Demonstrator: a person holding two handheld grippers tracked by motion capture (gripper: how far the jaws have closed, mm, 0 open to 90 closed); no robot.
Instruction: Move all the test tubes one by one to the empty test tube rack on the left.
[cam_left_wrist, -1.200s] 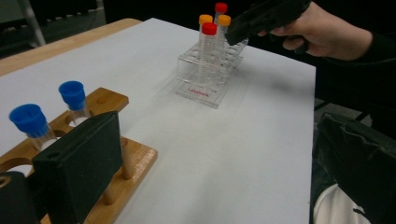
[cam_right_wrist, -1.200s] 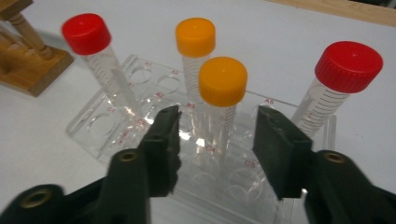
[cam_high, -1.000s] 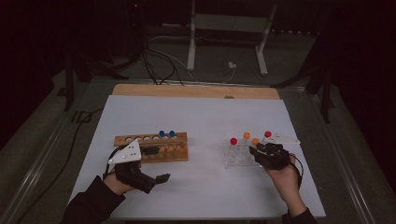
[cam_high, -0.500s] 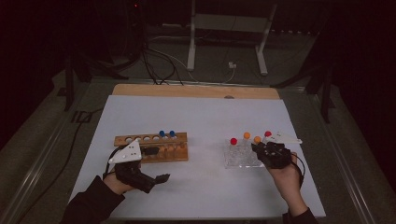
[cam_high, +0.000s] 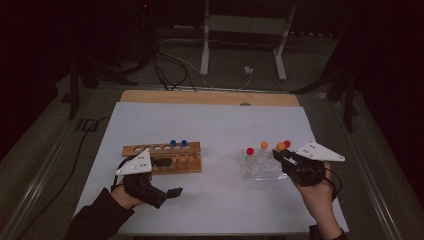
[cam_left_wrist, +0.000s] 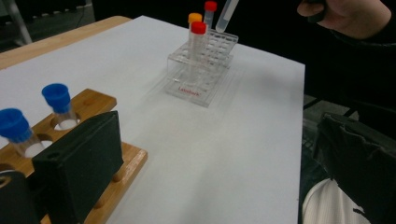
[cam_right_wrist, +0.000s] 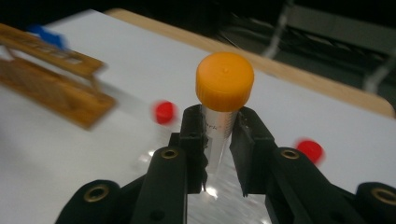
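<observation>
My right gripper (cam_high: 279, 154) is shut on a clear tube with an orange cap (cam_right_wrist: 224, 80), its pads pressing the tube just under the cap. The tube hangs above the right end of a clear plastic rack (cam_high: 257, 169); its pointed tip (cam_left_wrist: 226, 15) is free of the rack. Two red-capped tubes (cam_high: 250, 150) (cam_high: 287, 143) and another orange-capped tube (cam_high: 264, 145) stand in that rack. My left gripper (cam_high: 170, 178) rests open at the front of a wooden rack (cam_high: 187, 161), one black finger (cam_left_wrist: 81, 163) against the wood. Two blue-capped tubes (cam_high: 173, 143) stand in the wooden rack.
A white sheet (cam_high: 215, 125) covers the table, with a wooden strip (cam_high: 210, 97) along its far edge. Beyond the table are metal stand legs (cam_high: 205, 55) and cables (cam_high: 170, 70) on the floor. The wooden rack has several empty holes (cam_high: 145, 149).
The right gripper has risen and shifted slightly right, drawing the orange-capped tube up out of the clear rack. The left gripper has stayed put.
</observation>
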